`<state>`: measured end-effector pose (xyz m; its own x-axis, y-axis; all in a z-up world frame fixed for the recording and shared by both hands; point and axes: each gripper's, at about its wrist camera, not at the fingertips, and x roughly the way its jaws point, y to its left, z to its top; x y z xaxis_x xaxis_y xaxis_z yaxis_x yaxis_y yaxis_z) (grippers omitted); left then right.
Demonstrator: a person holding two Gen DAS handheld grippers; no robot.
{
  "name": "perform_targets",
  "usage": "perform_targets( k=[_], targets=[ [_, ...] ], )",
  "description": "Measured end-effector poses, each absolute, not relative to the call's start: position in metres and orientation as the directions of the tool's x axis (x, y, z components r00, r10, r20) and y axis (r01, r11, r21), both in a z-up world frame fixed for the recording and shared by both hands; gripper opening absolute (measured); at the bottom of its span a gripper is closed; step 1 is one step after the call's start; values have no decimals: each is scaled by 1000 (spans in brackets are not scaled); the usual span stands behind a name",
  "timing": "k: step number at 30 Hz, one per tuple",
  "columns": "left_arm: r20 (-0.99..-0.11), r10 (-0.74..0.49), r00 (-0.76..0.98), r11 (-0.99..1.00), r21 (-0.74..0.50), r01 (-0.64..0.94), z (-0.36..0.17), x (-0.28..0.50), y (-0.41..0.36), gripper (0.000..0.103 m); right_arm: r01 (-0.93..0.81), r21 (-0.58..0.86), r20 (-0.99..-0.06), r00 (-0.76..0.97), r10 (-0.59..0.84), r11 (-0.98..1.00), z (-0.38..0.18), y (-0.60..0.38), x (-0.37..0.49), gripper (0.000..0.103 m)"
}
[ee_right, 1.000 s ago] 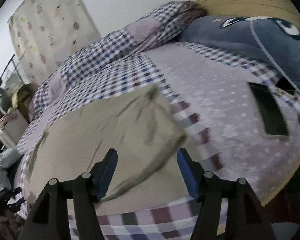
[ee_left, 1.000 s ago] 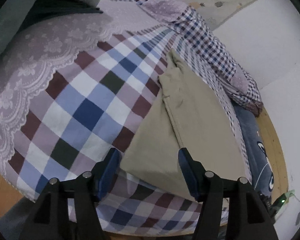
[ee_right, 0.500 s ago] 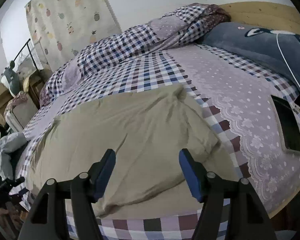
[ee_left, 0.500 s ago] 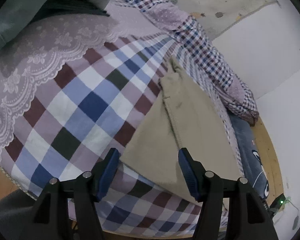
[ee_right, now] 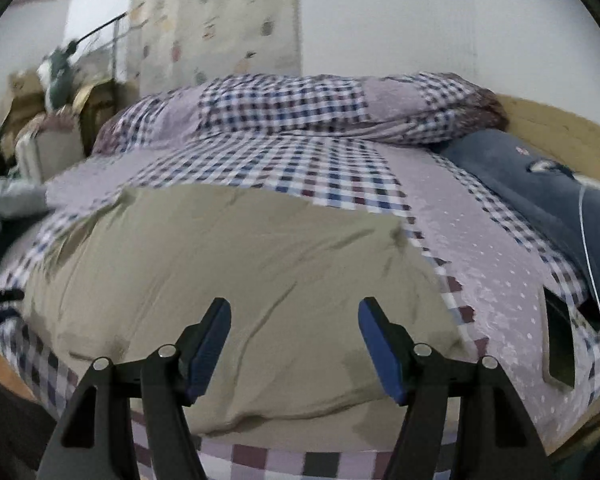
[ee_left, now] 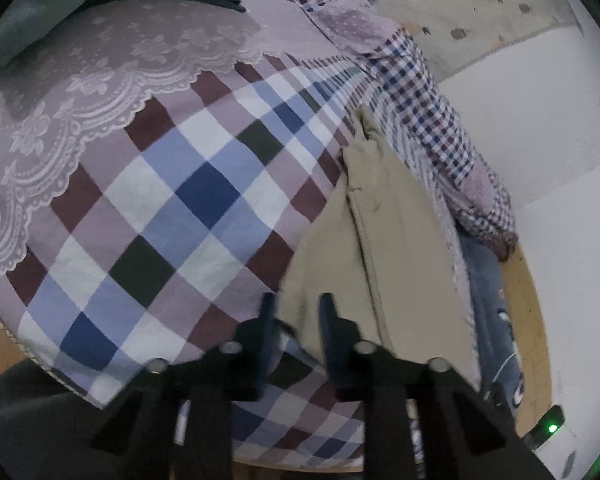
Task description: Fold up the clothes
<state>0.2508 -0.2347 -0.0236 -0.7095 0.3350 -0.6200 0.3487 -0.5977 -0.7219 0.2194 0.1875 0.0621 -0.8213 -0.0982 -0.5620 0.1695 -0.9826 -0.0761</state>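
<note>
A tan cloth is spread flat on the checked bed cover, near the front edge of the bed. In the left wrist view its long side runs away from the camera, up toward the wall. The left gripper has just been closing, and its blue fingers are now nearly together around the near corner of the tan cloth; whether the corner is pinched cannot be told. The right gripper is held wide open above the cloth, and nothing is gripped by it.
</note>
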Motion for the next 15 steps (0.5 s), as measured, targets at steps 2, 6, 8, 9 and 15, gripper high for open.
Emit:
perform_targets(
  k=[2,6,8,9,15],
  targets=[
    [-601,344,-721,-586,-738,335,-21,254,-238,8,216,-134,-545,-831,-110,-967,61,172,224,70],
    [-550,372,-748,-559,-776,293,-15,262,-243,5,302,-230,-513,-846,-148,-925,58,133,238,74],
    [-520,394,-758,-540,-798,266,-13,272,-248,4,353,-249,-511,-839,-187,-902,56,113,244,74],
    [-502,407,-763,-530,-810,250,-11,274,-250,4,378,-259,-510,-835,-206,-889,56,103,248,75],
    [-400,476,-783,-479,-865,150,-1,272,-255,4,550,-339,-526,-783,-331,-764,29,14,269,77]
  ],
)
